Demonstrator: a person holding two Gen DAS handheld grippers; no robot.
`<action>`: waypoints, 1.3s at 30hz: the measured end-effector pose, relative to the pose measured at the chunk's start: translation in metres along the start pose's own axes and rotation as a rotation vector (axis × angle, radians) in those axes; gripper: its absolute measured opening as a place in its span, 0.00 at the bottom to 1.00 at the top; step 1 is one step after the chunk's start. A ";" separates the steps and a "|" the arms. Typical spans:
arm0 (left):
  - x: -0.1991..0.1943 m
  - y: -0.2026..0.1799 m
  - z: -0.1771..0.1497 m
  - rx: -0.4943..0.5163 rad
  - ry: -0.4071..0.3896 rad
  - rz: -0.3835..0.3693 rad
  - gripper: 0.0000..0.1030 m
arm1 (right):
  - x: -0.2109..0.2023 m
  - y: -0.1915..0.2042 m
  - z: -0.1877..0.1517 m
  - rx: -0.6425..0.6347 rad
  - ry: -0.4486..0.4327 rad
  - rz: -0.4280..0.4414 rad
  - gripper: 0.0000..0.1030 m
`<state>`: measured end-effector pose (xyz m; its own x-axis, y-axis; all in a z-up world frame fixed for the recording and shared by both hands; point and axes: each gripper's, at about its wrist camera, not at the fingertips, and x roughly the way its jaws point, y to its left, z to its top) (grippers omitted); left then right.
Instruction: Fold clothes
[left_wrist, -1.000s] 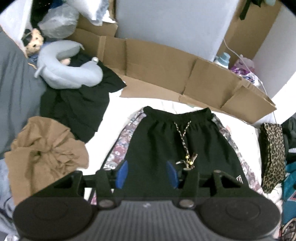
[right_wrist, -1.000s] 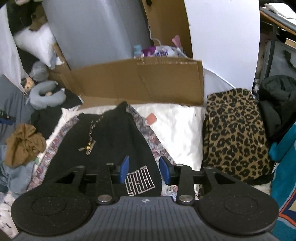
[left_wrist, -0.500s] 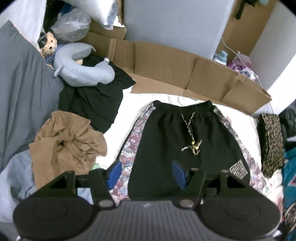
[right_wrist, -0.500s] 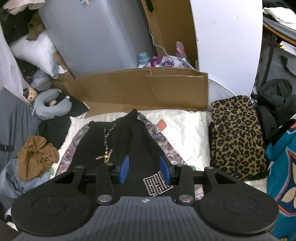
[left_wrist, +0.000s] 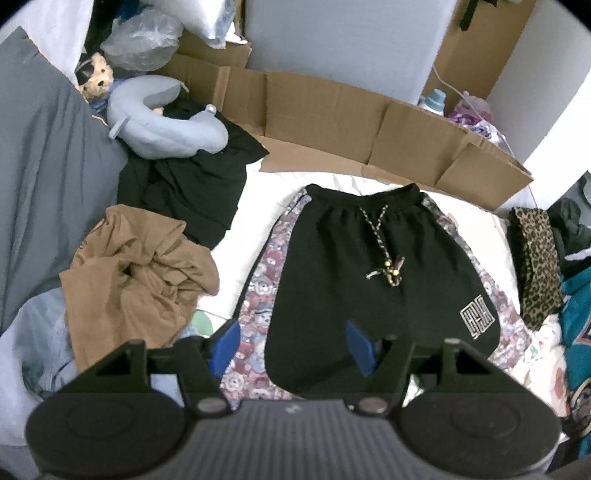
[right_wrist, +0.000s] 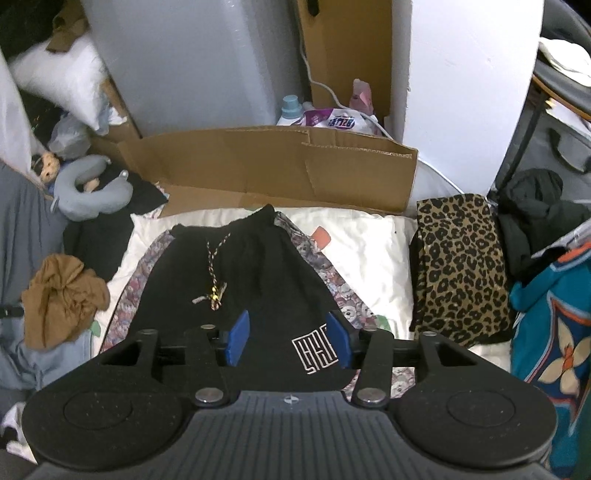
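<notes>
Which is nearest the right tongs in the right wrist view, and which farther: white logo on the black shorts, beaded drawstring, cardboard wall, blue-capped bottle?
1. White logo, between the tips of the right tongs.
2. Beaded drawstring, up-left on the black shorts.
3. Cardboard wall, behind the shorts.
4. Blue-capped bottle, behind the cardboard.

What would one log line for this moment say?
black shorts: spread flat, unfolded | left hand-held gripper: jaws just opened, empty, above shorts | right hand-held gripper: jaws just opened, empty, above shorts

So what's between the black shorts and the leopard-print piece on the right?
In the right wrist view, a strip of bear-print fabric edges the black shorts, then bare white bedding runs to the leopard-print piece. Nothing else lies there.
</notes>
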<state>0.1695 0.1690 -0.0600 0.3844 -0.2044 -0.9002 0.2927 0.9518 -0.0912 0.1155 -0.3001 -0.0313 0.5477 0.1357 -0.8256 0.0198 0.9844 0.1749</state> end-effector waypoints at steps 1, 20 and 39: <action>0.003 0.002 -0.003 -0.002 0.000 -0.006 0.65 | 0.002 0.003 -0.004 0.029 -0.013 0.008 0.53; 0.092 0.048 -0.063 -0.053 0.038 -0.010 0.65 | 0.102 0.040 -0.104 0.150 -0.036 -0.016 0.54; 0.181 0.096 -0.147 -0.032 0.126 0.017 0.56 | 0.222 0.098 -0.217 0.072 0.234 0.126 0.54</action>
<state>0.1384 0.2569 -0.2947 0.2758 -0.1602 -0.9478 0.2580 0.9622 -0.0876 0.0572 -0.1496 -0.3137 0.3416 0.2874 -0.8948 0.0278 0.9486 0.3153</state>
